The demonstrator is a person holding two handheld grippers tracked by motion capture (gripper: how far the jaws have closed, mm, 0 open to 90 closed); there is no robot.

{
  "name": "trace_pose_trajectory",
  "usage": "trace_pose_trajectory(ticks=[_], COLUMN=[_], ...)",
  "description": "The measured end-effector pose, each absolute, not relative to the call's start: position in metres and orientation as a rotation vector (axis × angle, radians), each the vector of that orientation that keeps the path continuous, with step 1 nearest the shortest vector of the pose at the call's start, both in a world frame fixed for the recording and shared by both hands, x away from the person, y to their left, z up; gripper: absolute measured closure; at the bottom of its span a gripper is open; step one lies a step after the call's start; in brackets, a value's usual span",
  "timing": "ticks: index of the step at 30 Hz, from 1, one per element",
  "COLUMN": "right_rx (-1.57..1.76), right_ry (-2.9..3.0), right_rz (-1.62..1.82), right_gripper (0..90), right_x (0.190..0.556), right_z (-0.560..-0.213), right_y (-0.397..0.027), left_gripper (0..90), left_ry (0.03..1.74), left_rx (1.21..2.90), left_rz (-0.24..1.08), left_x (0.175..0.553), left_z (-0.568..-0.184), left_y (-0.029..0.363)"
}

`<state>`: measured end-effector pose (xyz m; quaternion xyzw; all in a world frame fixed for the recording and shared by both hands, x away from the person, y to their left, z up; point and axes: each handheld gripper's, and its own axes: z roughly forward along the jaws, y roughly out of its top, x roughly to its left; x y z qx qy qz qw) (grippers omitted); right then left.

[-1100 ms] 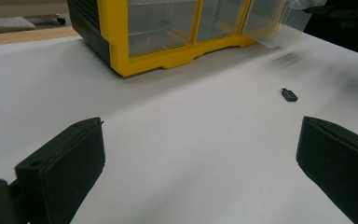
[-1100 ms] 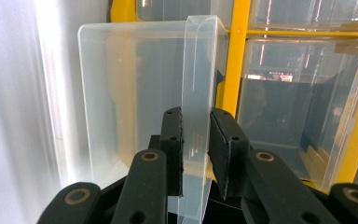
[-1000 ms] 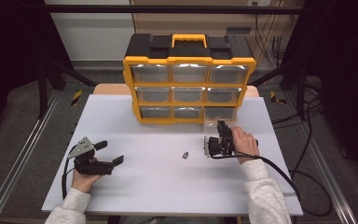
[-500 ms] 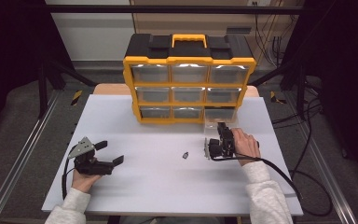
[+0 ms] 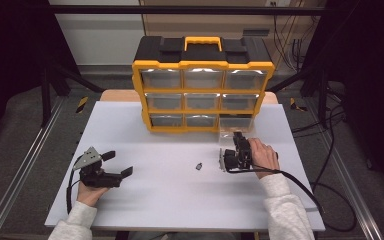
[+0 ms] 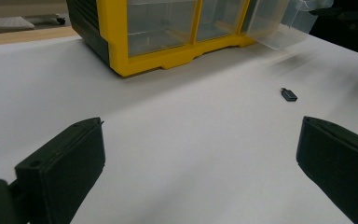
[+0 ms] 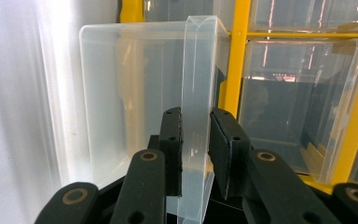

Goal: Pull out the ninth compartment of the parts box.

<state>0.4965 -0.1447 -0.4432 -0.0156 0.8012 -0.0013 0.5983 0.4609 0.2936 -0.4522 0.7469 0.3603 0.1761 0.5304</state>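
A yellow and black drawer organizer (image 5: 202, 65) stands at the back of the white table (image 5: 170, 200). Its bottom-right clear drawer (image 5: 235, 129) is pulled partly out. My right gripper (image 5: 238, 137) is shut on that drawer's upright clear handle (image 7: 198, 70), one pad on each side of it. A small dark part (image 5: 198, 165) lies on the table to the left of the right gripper. My left gripper (image 5: 117, 163) rests at the left of the table, open with nothing between its jaws. In the left gripper view the small part (image 6: 289, 94) lies ahead and to the right.
The other clear drawers (image 5: 200, 101) of the organizer are pushed in. A black cable (image 5: 300, 185) trails from the right gripper over the table's right edge. Metal rails (image 5: 25, 165) run along both sides of the table.
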Motion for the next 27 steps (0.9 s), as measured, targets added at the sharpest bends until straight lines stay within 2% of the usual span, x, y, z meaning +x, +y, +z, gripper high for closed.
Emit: trace_pose_trajectory(ticks=[10,17,27], right_rx=[-0.001,0.089,0.192], right_ry=[1.874,1.914,1.944], right_rz=[0.045,0.174,0.358], right_gripper=[65.7,46.2,29.7], right_x=[0.497,0.495,0.491], right_z=[-0.44,-0.432,-0.424], right_y=[-0.145,-0.144,-0.142], left_gripper=[0.7,0.7,0.7], left_ry=[0.859,0.859,0.858], left_rx=[1.782,1.783,1.782], left_rz=[0.42,0.42,0.419], left_x=[0.461,0.461,0.461], left_z=[-0.452,-0.452,-0.452], left_y=[0.294,0.294,0.293])
